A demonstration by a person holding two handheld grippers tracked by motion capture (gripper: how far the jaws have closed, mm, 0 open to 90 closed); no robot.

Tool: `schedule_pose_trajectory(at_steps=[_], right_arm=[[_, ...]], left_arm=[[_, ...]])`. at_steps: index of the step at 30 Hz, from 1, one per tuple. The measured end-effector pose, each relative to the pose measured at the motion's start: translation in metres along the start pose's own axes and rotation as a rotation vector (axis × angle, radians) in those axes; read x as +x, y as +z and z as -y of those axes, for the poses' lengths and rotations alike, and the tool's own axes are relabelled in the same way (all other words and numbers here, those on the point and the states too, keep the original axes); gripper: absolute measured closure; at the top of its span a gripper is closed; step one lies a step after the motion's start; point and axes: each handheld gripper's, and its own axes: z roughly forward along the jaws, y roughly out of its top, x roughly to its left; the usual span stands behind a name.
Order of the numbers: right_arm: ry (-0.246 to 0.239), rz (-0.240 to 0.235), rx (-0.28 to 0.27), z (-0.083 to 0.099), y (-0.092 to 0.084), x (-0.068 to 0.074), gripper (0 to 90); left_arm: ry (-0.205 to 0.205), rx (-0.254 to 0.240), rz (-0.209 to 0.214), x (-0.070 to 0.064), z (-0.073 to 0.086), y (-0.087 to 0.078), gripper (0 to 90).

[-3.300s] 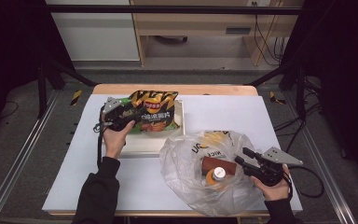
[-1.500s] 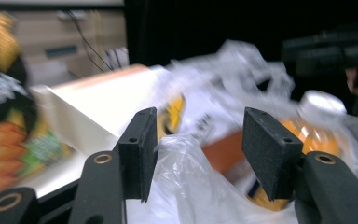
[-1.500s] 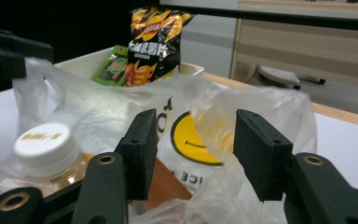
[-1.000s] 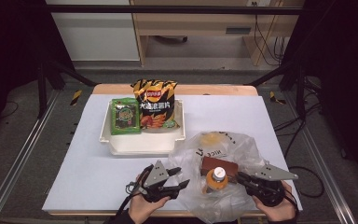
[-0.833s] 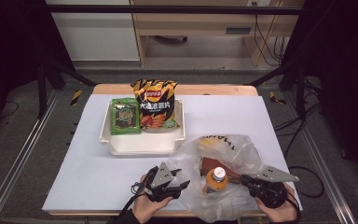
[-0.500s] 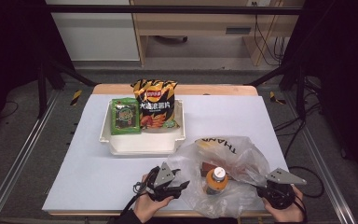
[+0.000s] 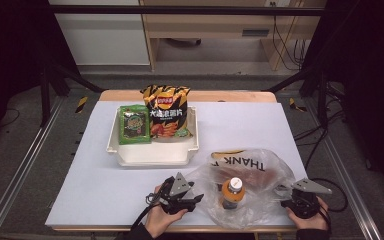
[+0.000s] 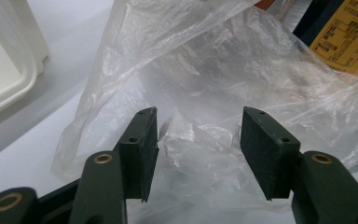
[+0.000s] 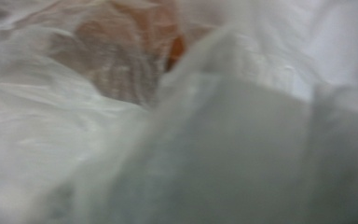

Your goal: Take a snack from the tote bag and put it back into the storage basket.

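Since a second ago the right tongs (image 7: pixel 283 190) have slid out toward the worktop's near right corner, their jaws just opening, with film of the clear plastic bag (image 7: pixel 252 172) lying over them so I cannot tell whether they pinch it. Left tongs (image 8: pixel 198 144) sit at the bag's left edge with jaws parted and crumpled film loose between the pads. Inside the bag an orange bottle (image 7: pixel 233 192) stands upright on the white worktop (image 7: pixel 95 185), near the cream tray (image 7: pixel 152 155) holding a chip bag (image 7: pixel 167 111) and a green snack packet (image 7: pixel 134 124).

bare table (image 7: pixel 95 190) lies open left of the plastic bag (image 7: pixel 260 170), which crowds the near right edge, while the tray (image 7: pixel 155 155) blocks the middle.
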Motion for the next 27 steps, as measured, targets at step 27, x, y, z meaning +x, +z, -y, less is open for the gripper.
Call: schedule_pose_trajectory(at_steps=[27], right_arm=[[-0.081,-0.125,-0.3,-0.077,-0.053,0.042,80.4]], left_arm=[[-0.024,-0.275,0.034,0.01,-0.061,-0.04,58.4]])
